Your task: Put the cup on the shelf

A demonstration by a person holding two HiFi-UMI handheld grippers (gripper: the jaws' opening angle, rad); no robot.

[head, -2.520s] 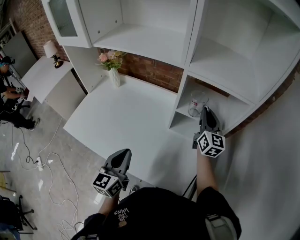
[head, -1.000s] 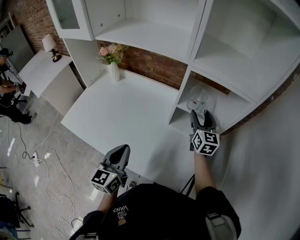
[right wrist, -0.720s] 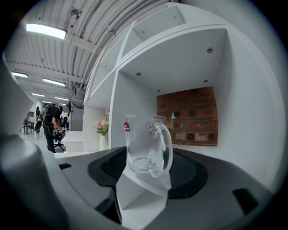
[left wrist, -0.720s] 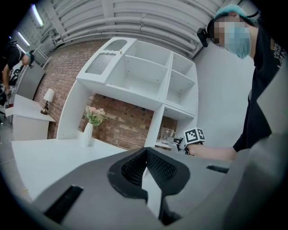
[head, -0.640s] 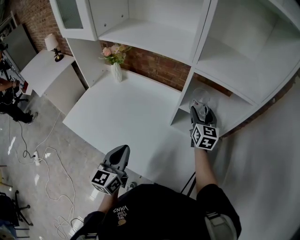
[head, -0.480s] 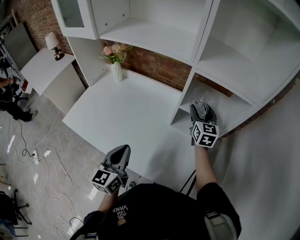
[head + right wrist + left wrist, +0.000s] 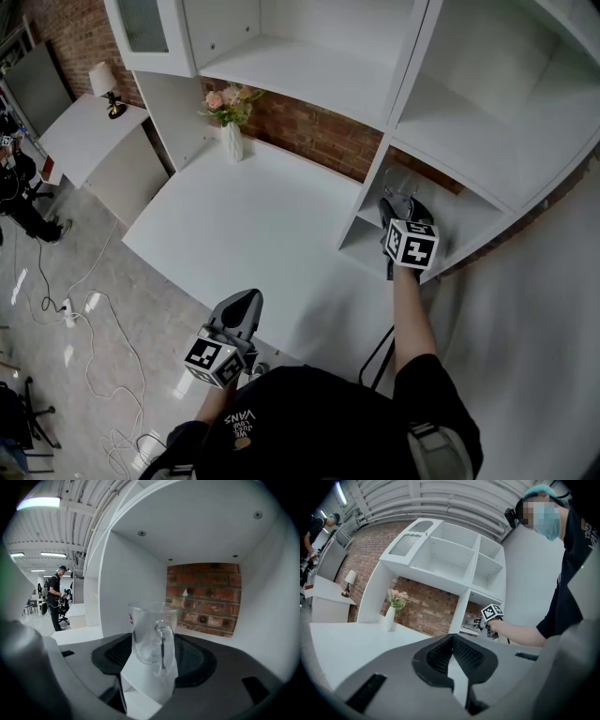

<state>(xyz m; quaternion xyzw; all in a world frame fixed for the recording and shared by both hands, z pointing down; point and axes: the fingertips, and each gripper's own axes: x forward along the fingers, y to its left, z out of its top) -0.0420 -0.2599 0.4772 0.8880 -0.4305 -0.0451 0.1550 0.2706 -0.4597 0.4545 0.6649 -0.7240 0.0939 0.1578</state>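
A clear glass cup [image 7: 152, 634] with a handle stands upright on the floor of the lower shelf compartment [image 7: 455, 225], its handle turned toward the right gripper view's camera. My right gripper [image 7: 398, 208] reaches into that compartment. Its jaws [image 7: 154, 641] stand wide on either side of the cup, open, and I see no pad pressing the glass. In the head view the gripper hides most of the cup. My left gripper [image 7: 247, 302] hangs low beside the table's front edge, far from the shelf. It is shut [image 7: 452, 637] with nothing in it.
The white table [image 7: 253, 225] spreads left of the shelf unit, with a vase of flowers [image 7: 230, 139] at its back by the brick wall. Upper shelf compartments [image 7: 469, 112] are bare. A lamp [image 7: 101, 82] stands on a side table. Cables [image 7: 75, 309] lie on the floor, and a person [image 7: 14, 178] is at far left.
My right gripper has gone deeper into the lower compartment, and the cup that showed ahead of its tips is now mostly covered by it. The left gripper has stayed put.
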